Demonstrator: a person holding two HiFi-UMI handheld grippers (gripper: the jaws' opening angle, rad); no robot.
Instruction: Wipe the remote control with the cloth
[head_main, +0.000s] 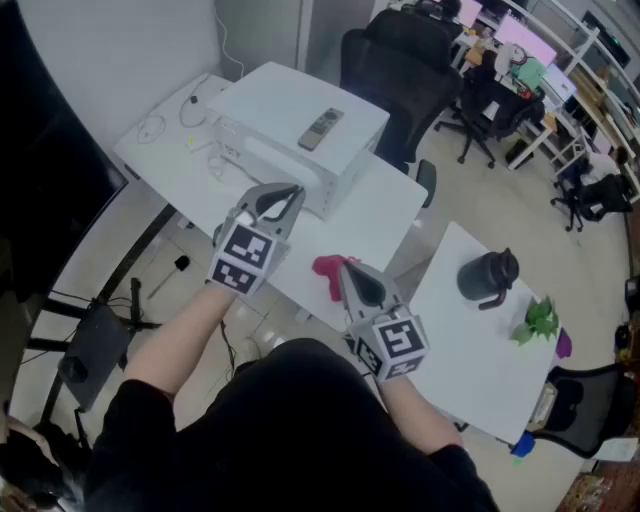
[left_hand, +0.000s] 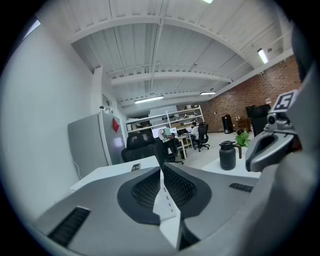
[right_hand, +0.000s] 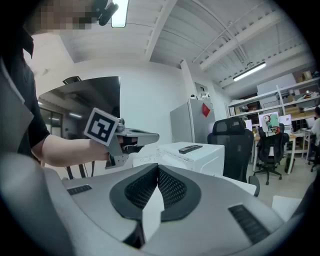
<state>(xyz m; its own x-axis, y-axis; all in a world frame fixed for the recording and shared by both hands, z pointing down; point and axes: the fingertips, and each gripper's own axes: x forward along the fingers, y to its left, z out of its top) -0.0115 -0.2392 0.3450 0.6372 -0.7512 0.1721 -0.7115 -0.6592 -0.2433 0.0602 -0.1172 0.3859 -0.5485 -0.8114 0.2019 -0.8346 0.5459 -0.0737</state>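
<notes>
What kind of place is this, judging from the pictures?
Probably an open-plan office or lab workspace. Black swivel chairs stand around white tables, computer monitors glow at the back, and white storage shelves line the far wall.

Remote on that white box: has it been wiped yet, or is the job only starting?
Only starting, it seems. Done: nothing visible; the remote lies untouched on the box. In hand: nothing; the left tool and right tool are both shut and empty, and the cloth lies on the table near the right tool. Left: pick up the cloth and wipe the remote.
</notes>
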